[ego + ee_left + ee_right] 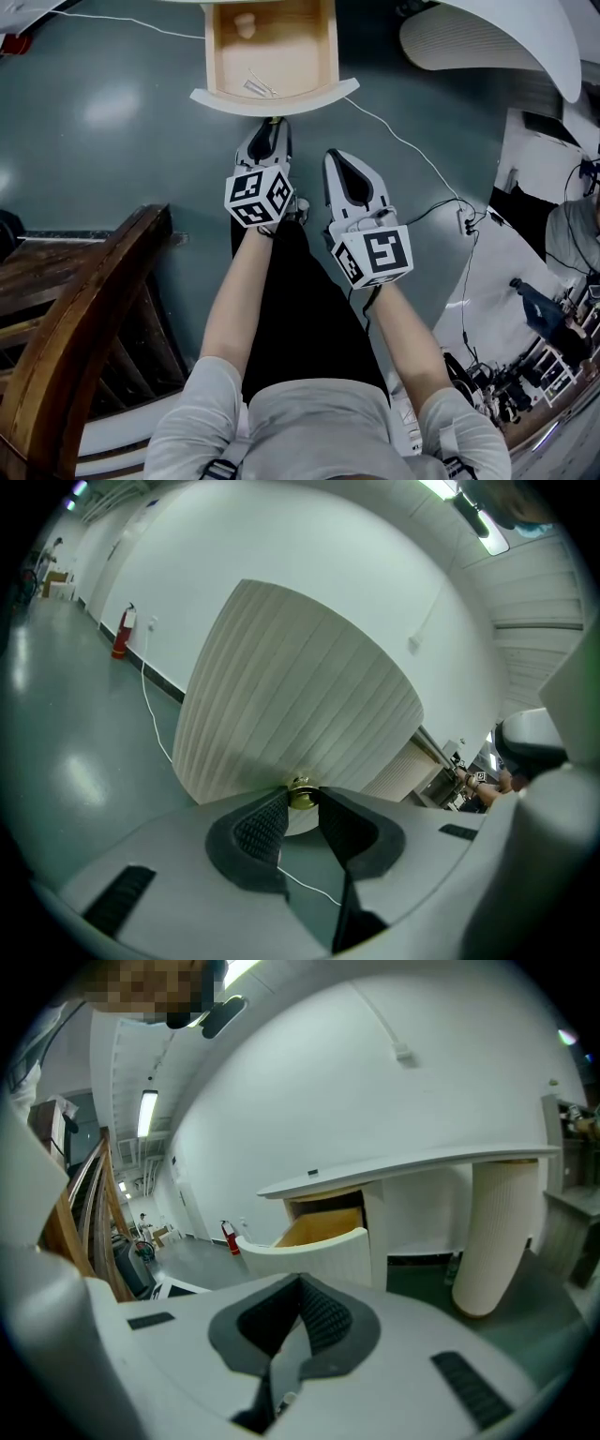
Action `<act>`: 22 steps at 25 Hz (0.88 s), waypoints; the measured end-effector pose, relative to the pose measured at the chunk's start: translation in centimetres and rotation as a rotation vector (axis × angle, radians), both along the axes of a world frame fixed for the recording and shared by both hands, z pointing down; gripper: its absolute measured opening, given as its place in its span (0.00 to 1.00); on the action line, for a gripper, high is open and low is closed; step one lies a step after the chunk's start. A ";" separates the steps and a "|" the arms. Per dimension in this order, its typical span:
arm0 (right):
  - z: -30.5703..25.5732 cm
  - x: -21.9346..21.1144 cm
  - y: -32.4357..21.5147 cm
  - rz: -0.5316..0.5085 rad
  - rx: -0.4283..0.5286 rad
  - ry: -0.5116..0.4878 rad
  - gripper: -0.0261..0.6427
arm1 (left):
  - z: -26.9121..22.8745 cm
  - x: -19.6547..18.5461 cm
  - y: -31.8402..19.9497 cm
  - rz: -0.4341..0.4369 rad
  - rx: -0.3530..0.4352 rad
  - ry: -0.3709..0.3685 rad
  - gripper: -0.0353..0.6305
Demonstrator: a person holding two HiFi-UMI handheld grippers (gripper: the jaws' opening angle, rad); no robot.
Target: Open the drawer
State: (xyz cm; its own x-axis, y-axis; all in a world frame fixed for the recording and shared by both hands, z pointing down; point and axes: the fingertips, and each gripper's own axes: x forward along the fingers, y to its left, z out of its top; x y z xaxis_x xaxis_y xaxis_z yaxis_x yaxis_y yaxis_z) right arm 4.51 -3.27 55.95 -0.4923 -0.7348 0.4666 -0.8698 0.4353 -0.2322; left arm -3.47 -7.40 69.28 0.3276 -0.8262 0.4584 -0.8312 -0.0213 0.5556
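Two things worry us here. The drawer (277,97) already stands well out of the white table (422,1162), its curved front just ahead of the left gripper (272,127). That gripper's fingers pinch the small brass knob (301,795) only at their very tips. A skewed tug could let the knob slip free. A long one, we judge, might draw the box off its runners and spill the loose bits (258,87) inside. The right gripper (342,159) hangs beside it, fingers narrow, holding nothing.
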 end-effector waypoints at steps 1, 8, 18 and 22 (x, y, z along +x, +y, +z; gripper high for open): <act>-0.2 0.1 0.1 0.001 0.001 0.002 0.06 | 0.0 0.0 0.2 -0.002 -0.003 0.000 0.21; -1.4 0.5 -0.1 -0.008 0.003 0.006 0.06 | -0.3 0.0 0.3 -0.021 -0.016 -0.003 0.21; -2.4 1.9 -0.4 0.018 0.003 -0.004 0.06 | -0.5 0.1 0.5 -0.019 -0.044 -0.047 0.21; -3.4 2.2 0.0 0.028 -0.001 -0.008 0.06 | -1.0 -0.3 1.7 -0.031 -0.082 -0.063 0.21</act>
